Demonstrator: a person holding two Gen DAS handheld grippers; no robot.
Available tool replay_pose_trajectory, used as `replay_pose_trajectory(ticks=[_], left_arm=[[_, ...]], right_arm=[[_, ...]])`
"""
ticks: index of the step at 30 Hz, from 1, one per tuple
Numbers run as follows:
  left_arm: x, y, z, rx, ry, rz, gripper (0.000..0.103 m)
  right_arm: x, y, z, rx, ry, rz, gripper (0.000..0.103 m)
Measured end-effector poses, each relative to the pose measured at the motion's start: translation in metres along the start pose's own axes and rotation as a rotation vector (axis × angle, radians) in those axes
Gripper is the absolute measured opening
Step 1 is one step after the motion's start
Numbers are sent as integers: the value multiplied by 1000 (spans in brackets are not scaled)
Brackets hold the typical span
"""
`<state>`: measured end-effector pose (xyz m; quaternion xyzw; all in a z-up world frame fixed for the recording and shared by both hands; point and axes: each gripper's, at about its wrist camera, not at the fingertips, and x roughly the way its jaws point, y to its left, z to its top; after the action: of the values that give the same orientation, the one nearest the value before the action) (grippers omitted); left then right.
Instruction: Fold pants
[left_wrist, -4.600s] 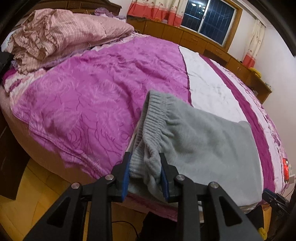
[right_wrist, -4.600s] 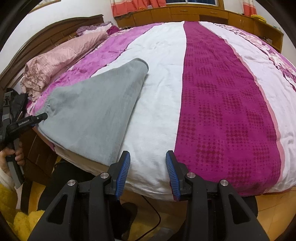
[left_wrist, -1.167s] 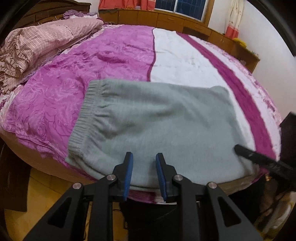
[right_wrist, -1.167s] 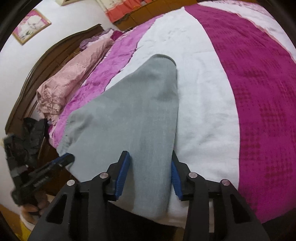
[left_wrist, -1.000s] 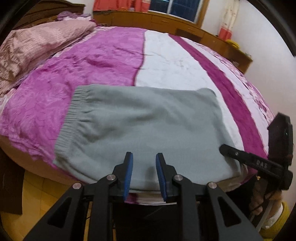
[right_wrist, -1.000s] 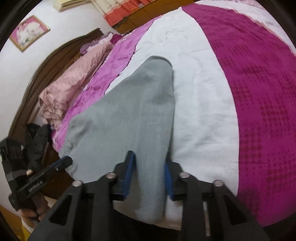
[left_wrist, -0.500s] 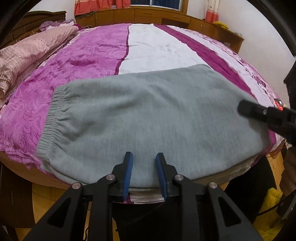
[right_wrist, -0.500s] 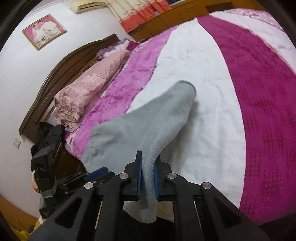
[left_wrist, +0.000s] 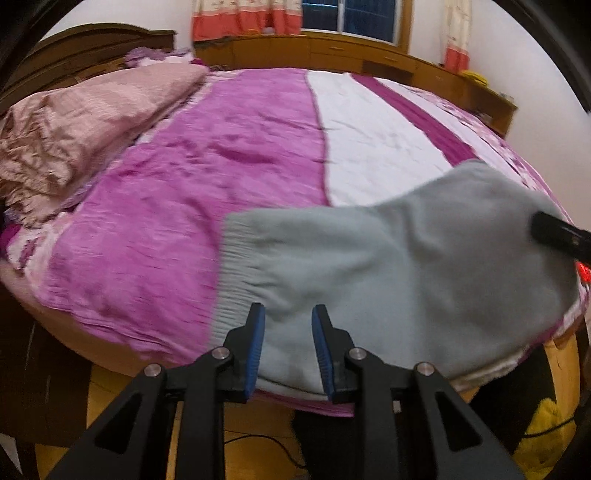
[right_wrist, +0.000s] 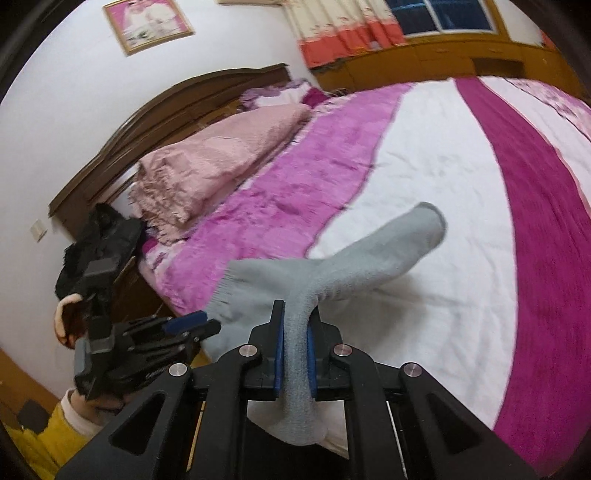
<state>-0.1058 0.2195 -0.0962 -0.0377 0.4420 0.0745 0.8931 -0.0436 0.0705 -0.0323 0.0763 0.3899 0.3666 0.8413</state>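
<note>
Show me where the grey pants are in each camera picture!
Left wrist view: the grey pants fill the lower right, spread on the bed, behind the left claw.
Right wrist view: they are in the lower middle, pinched in the right claw, one leg lifted over the white stripe.
Shared landmark: the pink quilt by the headboard.

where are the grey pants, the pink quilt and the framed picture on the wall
grey pants (right_wrist: 332, 273), right wrist view, on the raised fabric ahead of the gripper
pink quilt (left_wrist: 85, 122), left wrist view, on the middle of the crumpled heap
framed picture (right_wrist: 147, 22), right wrist view, on its pink middle
</note>
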Motion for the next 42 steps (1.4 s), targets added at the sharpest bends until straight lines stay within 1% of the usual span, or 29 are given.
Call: replay_pose_trajectory(ticks=[2,6,11,16,19,24,33,34,36,37,38,40,42], left_arm=[[-1,14,5,-14,0,11,27],[2,39,14,-30,4,60,27],[5,60,14,-64,19,64,27],[6,76,11,-83,22,81,27],[7,84,10,-87,22,94,27],[8,96,8,-97,25,105,27],[12,107,7,-104,33,105,27],[12,108,7,-102,33,107,27],[12,110,8,-103,31,111,27],[11,111,9,-104,30,111,27],[11,111,9,-105,28,111,27],[8,112,10,-109,21,108,27],[4,113,13,-117,13,98,27]], right_arm=[[4,12,9,-26,1,25,3],[17,38,21,-91,7,51,3],[39,66,30,-149,36,80,3],[68,89,31,-200,96,104,3],[90,99,30,-202,144,110,3],[120,112,23,-214,193,121,3],[162,117,9,-167,241,121,4],[164,117,9,-162,241,124,5],[168,117,9,-144,241,133,12],[169,117,8,-127,242,136,13],[170,118,8,-121,246,132,17],[165,118,7,-117,244,108,20],[155,116,8,-109,222,112,29]])
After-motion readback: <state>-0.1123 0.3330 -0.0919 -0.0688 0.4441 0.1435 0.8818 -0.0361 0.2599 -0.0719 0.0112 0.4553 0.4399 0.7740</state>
